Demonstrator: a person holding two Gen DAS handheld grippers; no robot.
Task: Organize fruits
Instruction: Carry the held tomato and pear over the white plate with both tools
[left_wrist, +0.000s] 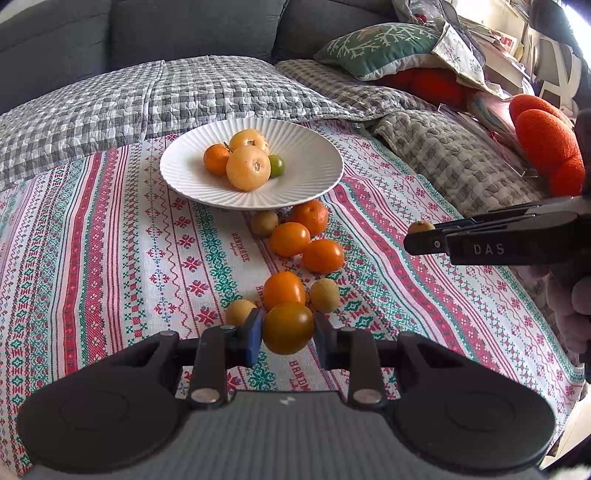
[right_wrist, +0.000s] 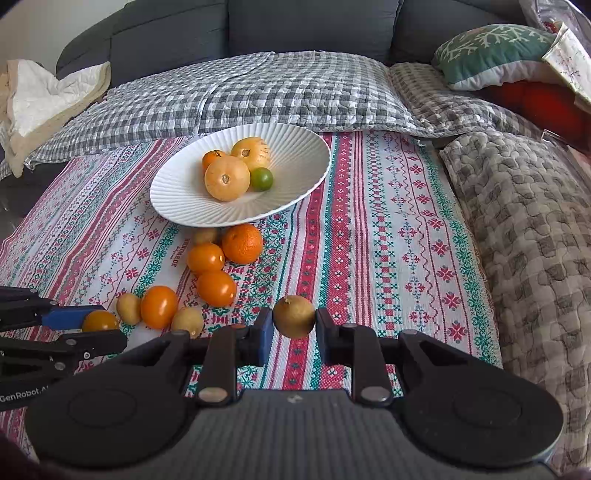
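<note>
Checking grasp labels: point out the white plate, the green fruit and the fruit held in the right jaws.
white plate (right_wrist: 177, 206): right wrist view, bare front rim.
green fruit (right_wrist: 262, 179): right wrist view, its middle.
brownish fruit (right_wrist: 293, 316): right wrist view, its middle.

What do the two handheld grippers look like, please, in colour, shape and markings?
Both are black plastic with two round discs on a ribbed grey base, silver rivets at the linkages and blue pads on the fingers. The left gripper carries white "GenRobot" lettering on its side; the right gripper reads "DAS". No cables or sleeves show.
</note>
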